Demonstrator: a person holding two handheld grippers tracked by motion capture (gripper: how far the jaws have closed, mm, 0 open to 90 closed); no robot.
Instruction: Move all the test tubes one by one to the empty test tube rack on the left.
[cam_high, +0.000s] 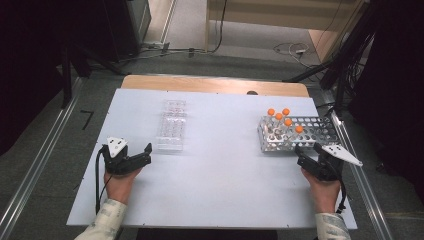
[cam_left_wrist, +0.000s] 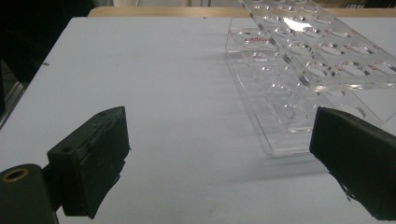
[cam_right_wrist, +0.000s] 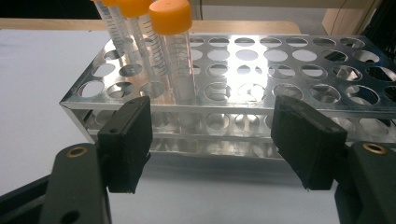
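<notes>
Now both grippers gape, holding nothing: left gripper (cam_high: 141, 156) just beside the clear rack (cam_high: 171, 125), right gripper (cam_high: 306, 151) facing the metal rack (cam_high: 320, 131) with its orange-capped tubes (cam_high: 285, 121).

White table (cam_high: 215, 180), wood strip along far edge. Clear plastic rack (cam_high: 171, 126) lies left of center; metal tube rack (cam_high: 310, 132) stands at right, well apart.
</notes>
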